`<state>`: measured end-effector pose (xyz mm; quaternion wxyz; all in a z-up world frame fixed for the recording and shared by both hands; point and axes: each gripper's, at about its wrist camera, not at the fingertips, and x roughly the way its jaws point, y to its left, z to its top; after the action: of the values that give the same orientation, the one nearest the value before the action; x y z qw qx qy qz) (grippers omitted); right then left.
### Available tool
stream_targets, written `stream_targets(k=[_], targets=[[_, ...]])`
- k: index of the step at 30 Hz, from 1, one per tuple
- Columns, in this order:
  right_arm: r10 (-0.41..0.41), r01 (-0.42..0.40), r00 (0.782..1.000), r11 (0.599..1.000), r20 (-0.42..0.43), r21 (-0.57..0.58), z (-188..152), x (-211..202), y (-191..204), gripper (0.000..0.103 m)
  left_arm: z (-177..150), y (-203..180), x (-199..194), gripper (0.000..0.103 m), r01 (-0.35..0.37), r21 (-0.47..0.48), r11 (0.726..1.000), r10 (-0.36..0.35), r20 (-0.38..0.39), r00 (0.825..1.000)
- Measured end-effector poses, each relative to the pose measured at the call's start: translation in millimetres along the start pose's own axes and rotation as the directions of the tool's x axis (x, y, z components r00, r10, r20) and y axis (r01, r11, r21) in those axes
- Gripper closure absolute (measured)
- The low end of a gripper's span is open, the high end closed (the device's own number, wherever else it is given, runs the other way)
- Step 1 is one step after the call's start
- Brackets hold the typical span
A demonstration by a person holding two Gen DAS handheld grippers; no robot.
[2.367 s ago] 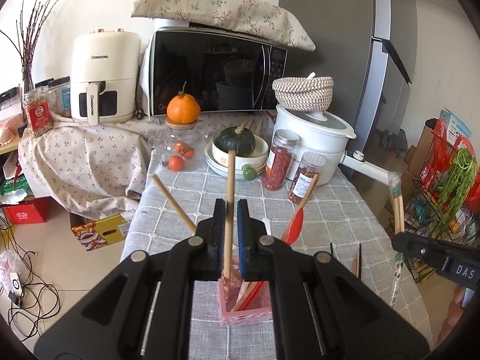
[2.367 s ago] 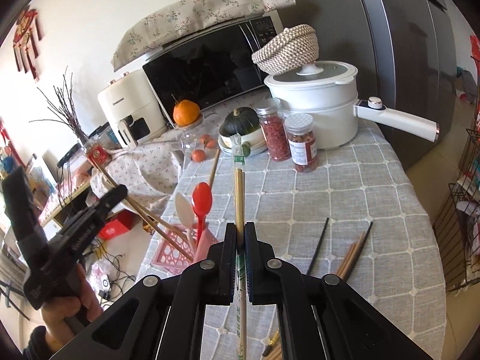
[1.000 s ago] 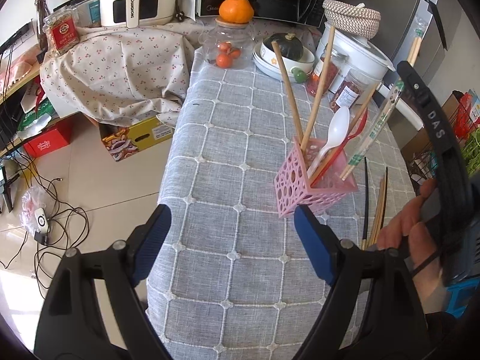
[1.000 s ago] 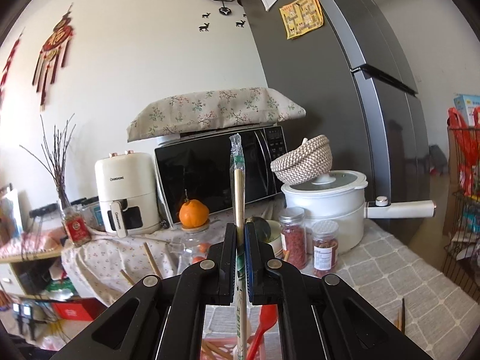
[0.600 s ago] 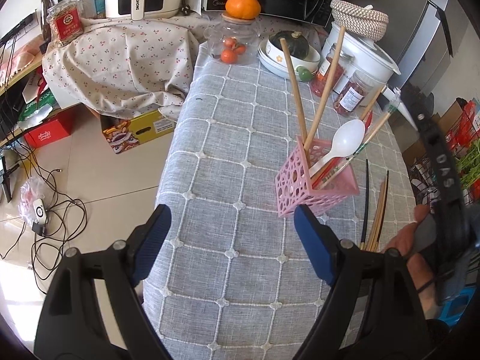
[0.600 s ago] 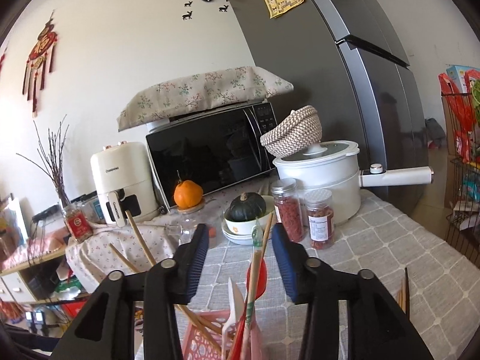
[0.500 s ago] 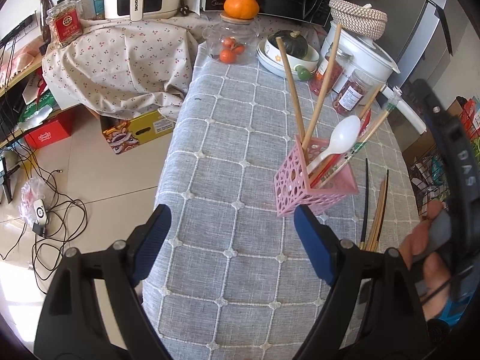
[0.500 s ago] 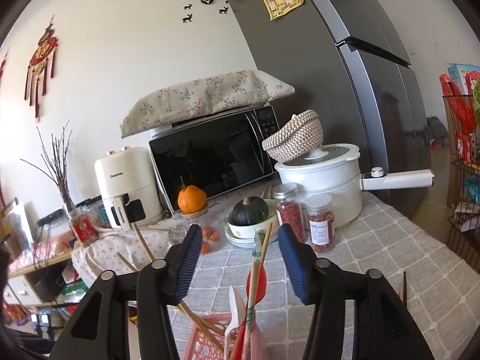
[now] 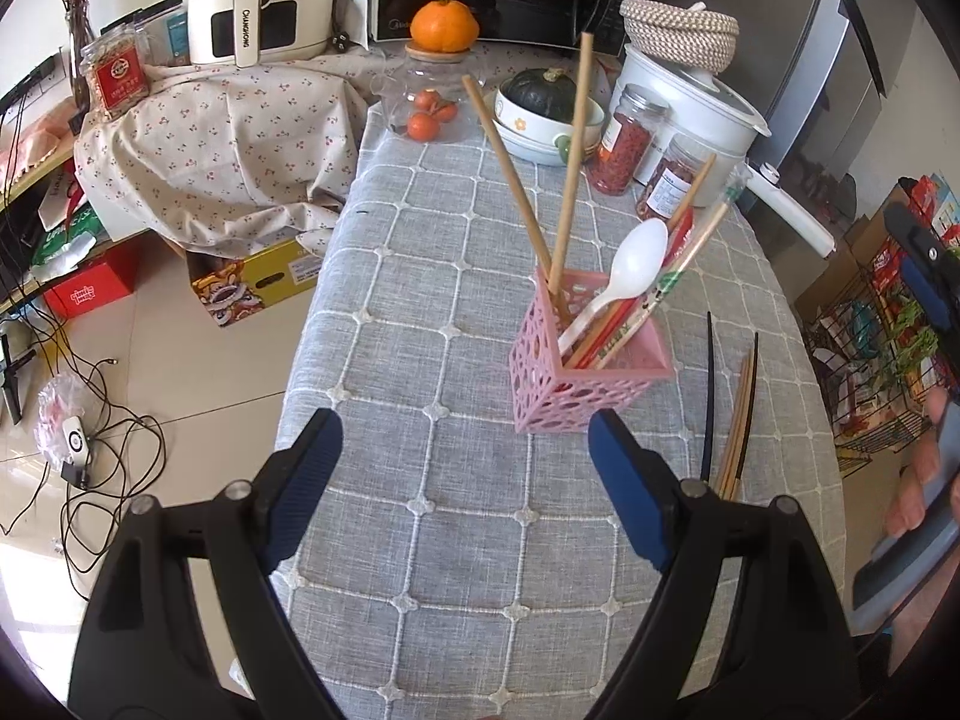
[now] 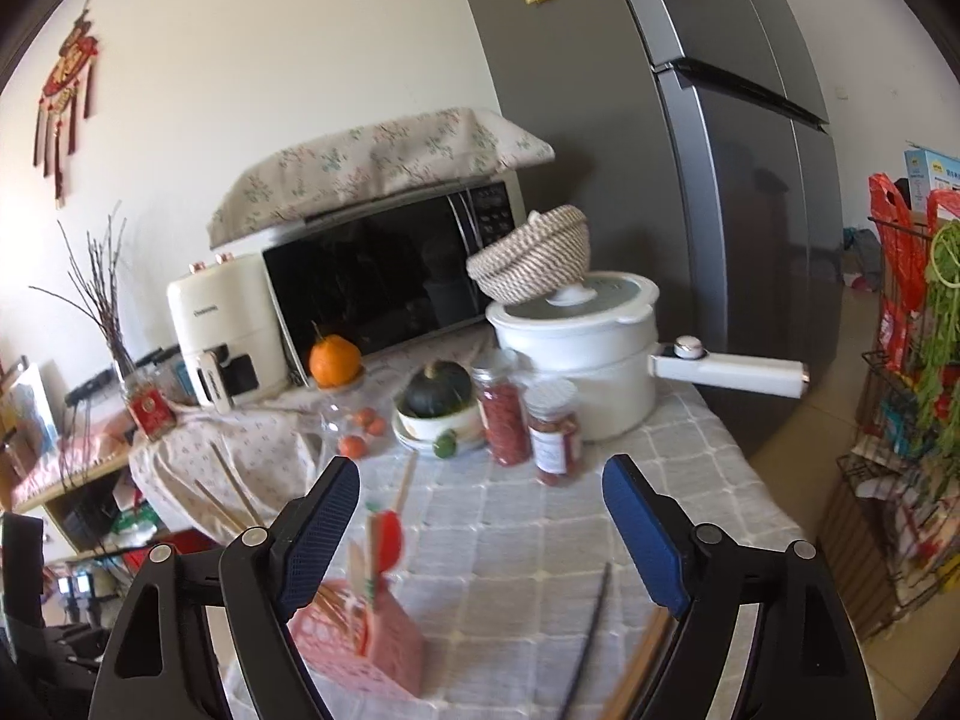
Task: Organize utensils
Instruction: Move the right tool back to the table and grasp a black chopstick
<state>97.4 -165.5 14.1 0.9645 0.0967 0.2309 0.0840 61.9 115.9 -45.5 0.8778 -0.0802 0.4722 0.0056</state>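
Observation:
A pink lattice basket [image 9: 564, 402] stands on the grey checked tablecloth [image 9: 420, 312]. It holds two long wooden chopsticks [image 9: 522, 204], a white spoon [image 9: 636, 258], a red spoon [image 10: 387, 534] and a wrapped pair of chopsticks [image 9: 690, 258]. A black chopstick [image 9: 710, 384] and a wooden pair [image 9: 741, 414] lie on the cloth to the basket's right. My left gripper [image 9: 462, 420] hovers open just in front of the basket, empty. My right gripper [image 10: 480, 468] is back from the basket [image 10: 360, 642]; its jaws are opening, with nothing between them.
At the table's far end stand a white pot [image 9: 690, 102], two spice jars [image 9: 624, 150], a bowl with a squash [image 9: 540, 114] and a glass jar topped by an orange [image 9: 444, 24]. Behind are a microwave [image 10: 384, 282] and a fridge [image 10: 720, 180]. A wire rack [image 10: 900, 420] stands right.
The right gripper opened and let go of the wrapped chopsticks, which now lean in the pink basket. It then drew back from the basket. The left gripper stayed open.

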Motion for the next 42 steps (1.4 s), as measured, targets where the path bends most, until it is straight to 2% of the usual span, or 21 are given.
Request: stream_targets(k=[6,10,12,15,17,20,22,25,32,40,42], targets=[[-0.055,0.056,0.989,0.998,-0.138,0.000,-10.1,5.1,-41.5,0.016,-7.5,-20.1,8.3,0.019,0.000,0.051,0.999,0.001,-0.025,1.000],[-0.105,0.127,0.963,0.989,-0.247,0.074,-20.9,15.4,-81.7,0.016,-11.4,-37.9,17.0,0.019,-0.008,0.110,0.994,0.013,-0.051,0.999],[-0.127,0.166,0.939,0.981,-0.320,0.098,-24.9,25.5,-99.2,0.016,-12.9,-44.5,20.4,0.019,-0.012,0.129,0.992,0.019,-0.059,0.998],[-0.143,0.203,0.887,0.975,-0.438,0.094,-34.3,43.0,-119.2,0.016,-14.4,-53.8,25.6,0.019,-0.010,0.145,0.989,0.020,-0.074,0.997],[-0.158,0.225,0.835,0.972,-0.527,0.065,-46.3,59.3,-129.9,0.016,-15.5,-62.8,30.2,0.019,-0.002,0.163,0.987,0.017,-0.088,0.996],[-0.163,0.262,0.767,0.962,-0.620,0.072,-67.1,80.6,-146.3,0.016,-16.8,-76.4,35.8,0.019,0.009,0.182,0.983,0.010,-0.103,0.995],[-0.157,0.277,0.730,0.958,-0.665,0.077,-78.1,92.4,-153.4,0.016,-17.3,-84.2,39.3,0.019,0.020,0.194,0.981,0.002,-0.113,0.994],[-0.153,0.288,0.695,0.954,-0.703,0.077,-88.0,106.1,-157.9,0.016,-18.4,-96.8,45.4,0.019,0.048,0.210,0.977,-0.020,-0.134,0.991],[-0.158,0.284,0.660,0.957,-0.734,0.049,-96.7,132.3,-151.3,0.016,-19.2,-118.7,57.3,0.019,0.078,0.226,0.971,-0.040,-0.169,0.985],[-0.230,0.310,0.612,0.950,-0.757,-0.038,-105.9,158.1,-144.3,0.016,-19.1,-132.9,63.0,0.019,0.106,0.243,0.964,-0.062,-0.183,0.981],[-0.224,0.304,0.616,0.952,-0.755,-0.034,-107.6,161.9,-144.0,0.016,-19.7,-135.0,64.3,0.019,0.104,0.253,0.962,-0.057,-0.185,0.981]])
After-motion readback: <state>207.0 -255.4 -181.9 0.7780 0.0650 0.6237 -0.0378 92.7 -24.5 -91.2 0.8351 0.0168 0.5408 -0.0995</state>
